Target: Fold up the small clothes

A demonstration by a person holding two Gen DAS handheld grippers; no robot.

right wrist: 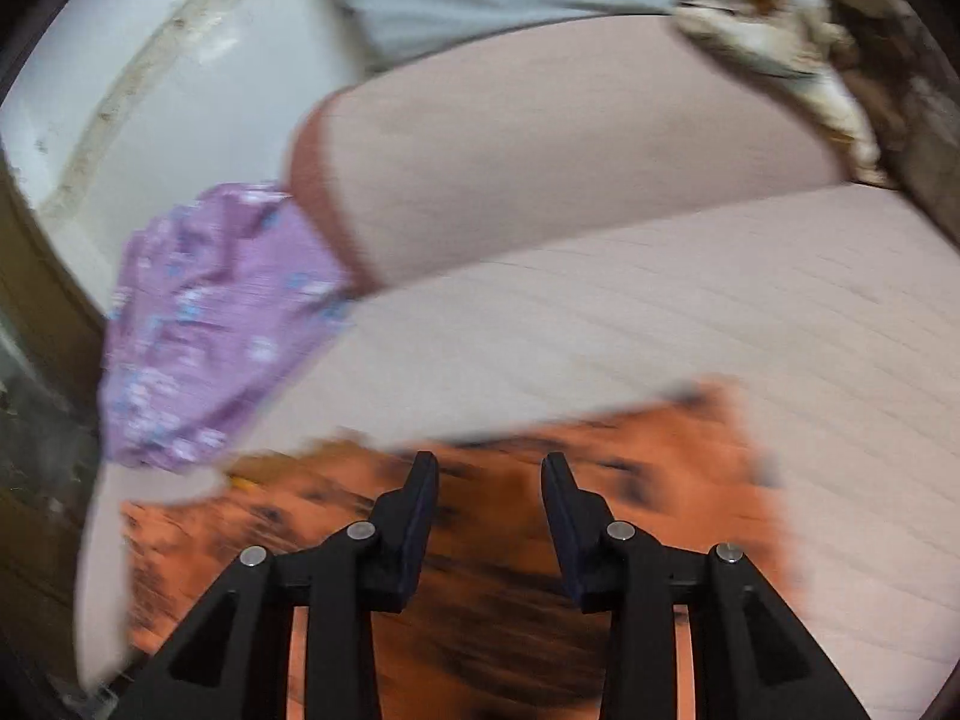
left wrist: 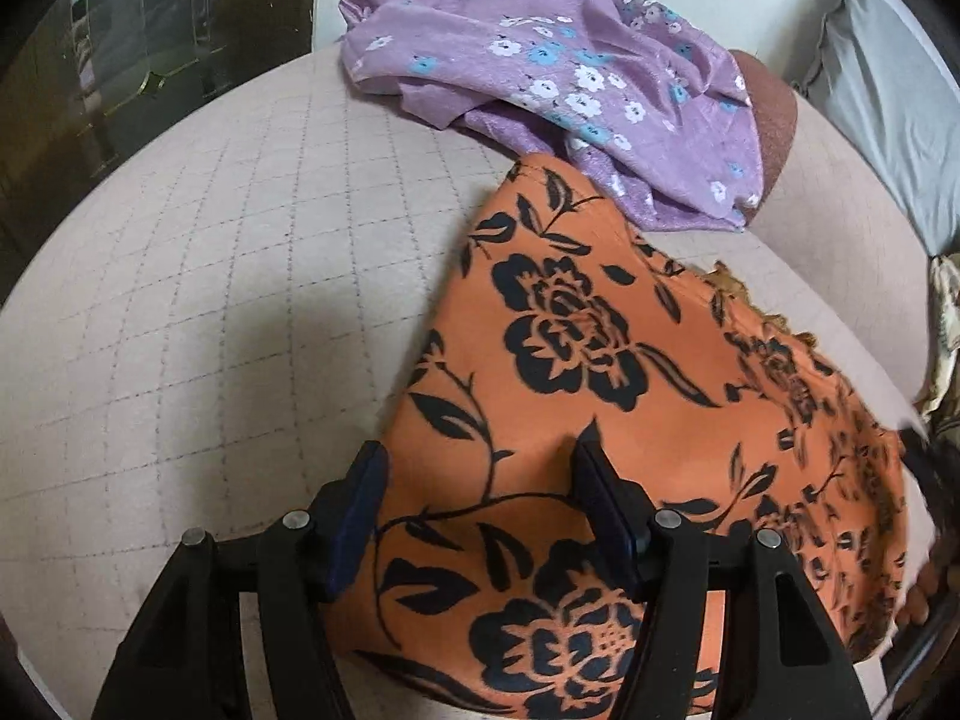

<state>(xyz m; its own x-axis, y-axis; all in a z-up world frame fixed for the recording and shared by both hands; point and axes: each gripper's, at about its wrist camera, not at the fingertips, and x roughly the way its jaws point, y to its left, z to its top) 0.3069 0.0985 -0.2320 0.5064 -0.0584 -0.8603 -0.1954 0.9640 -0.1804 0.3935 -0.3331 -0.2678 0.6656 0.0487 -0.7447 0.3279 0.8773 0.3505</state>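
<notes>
An orange garment with black flowers (left wrist: pixel 600 372) lies flat on the pale quilted bed (left wrist: pixel 210 276). My left gripper (left wrist: pixel 480 468) is open above the garment's near left part, with nothing between its jaws. The same orange garment (right wrist: pixel 690 468) is blurred in the right wrist view. My right gripper (right wrist: pixel 489 474) is open just above it and holds nothing. A crumpled purple garment with white and blue flowers (left wrist: pixel 540 72) lies beyond the orange one, and it also shows in the right wrist view (right wrist: pixel 222 324).
A pale pillow with a brown end (right wrist: pixel 540 156) lies behind the clothes. A grey cushion (left wrist: pixel 888 96) rests at the back right. A patterned cloth (right wrist: pixel 780 18) sits at the far right. A white wall (right wrist: pixel 180 78) stands at the bed's far edge.
</notes>
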